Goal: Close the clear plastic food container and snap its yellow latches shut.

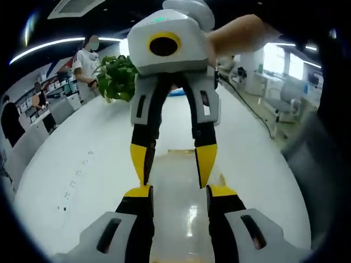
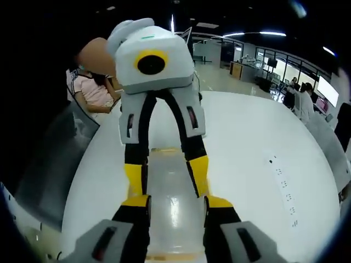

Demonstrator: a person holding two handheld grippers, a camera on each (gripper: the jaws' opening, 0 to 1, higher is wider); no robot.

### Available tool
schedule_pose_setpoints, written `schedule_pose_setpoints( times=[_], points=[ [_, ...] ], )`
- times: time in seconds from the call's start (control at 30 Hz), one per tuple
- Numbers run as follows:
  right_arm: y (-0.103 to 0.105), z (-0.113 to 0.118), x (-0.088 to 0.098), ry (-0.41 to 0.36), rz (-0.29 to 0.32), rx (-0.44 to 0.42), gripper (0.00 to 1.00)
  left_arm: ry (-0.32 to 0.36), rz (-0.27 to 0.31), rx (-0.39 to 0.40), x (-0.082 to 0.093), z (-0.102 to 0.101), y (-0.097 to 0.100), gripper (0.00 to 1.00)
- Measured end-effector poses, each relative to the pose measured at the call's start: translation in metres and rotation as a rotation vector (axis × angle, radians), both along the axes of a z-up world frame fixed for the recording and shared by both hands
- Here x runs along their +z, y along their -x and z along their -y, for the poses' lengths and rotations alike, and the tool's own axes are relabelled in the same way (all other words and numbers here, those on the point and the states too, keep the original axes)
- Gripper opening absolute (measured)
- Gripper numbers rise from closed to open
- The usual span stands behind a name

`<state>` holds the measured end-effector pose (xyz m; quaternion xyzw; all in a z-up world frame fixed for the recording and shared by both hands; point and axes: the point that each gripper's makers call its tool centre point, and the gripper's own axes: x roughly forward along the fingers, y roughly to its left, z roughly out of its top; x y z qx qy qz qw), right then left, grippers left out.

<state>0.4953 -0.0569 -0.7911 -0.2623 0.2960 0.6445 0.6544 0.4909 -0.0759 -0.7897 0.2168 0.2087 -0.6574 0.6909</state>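
Here the clear rectangular plastic food container (image 1: pixel 178 189) lies lengthwise on the white oval desk (image 1: pixel 71 164), with its lid down over the tub and thin yellow edges showing at its far end and along its sides. In the left gripper view the left tool (image 1: pixel 178 192) comes up from the bottom with its black, yellow-tipped jaws apart, one on each long side of the container near the closer end; whether the tips touch the plastic I cannot tell. Facing it from the far end, the right tool (image 1: pixel 174 164) reaches down with its grey and white body and yellow-tipped jaws likewise spread across the container's width. The right gripper view gives the mirror of this: the container (image 2: pixel 170 208) runs away from the camera, the right tool (image 2: pixel 176 203) straddles its near part with jaws parted, and the left tool (image 2: pixel 164 172) stands over the far part, also parted. A hand (image 1: pixel 241 33) grips the top of the right tool. Beyond the desk's far end stands a green leafy potted plant (image 1: pixel 116 76), with a person in a white top (image 1: pixel 85 63) just beside it.
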Motion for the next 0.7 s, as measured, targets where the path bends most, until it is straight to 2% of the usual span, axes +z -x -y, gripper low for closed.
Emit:
schedule_pose_setpoints(
  times=[0.07,0.1,0.13,0.23,0.57,0.7],
  points=[
    [-0.001,0.001,-0.001,0.005,0.003,0.005,0.37,-0.002,0.008,-0.004,0.000,0.002,0.003,0.36],
    [-0.002,0.001,0.000,0.005,0.002,0.004,0.37,-0.017,0.030,-0.010,0.000,0.001,0.003,0.36],
    [-0.002,0.001,-0.001,0.006,-0.001,0.003,0.37,-0.004,0.052,-0.012,0.004,0.004,0.004,0.36],
    [-0.004,0.002,-0.002,0.030,0.019,0.011,0.38,0.017,0.051,-0.005,0.011,0.006,0.006,0.37],
    [-0.007,-0.001,-0.004,0.038,0.012,0.020,0.40,0.001,0.036,0.020,-0.003,0.001,0.005,0.36],
    [-0.009,0.001,-0.007,0.055,0.022,0.030,0.41,-0.013,0.048,0.001,-0.006,0.002,0.011,0.36]
  ],
)
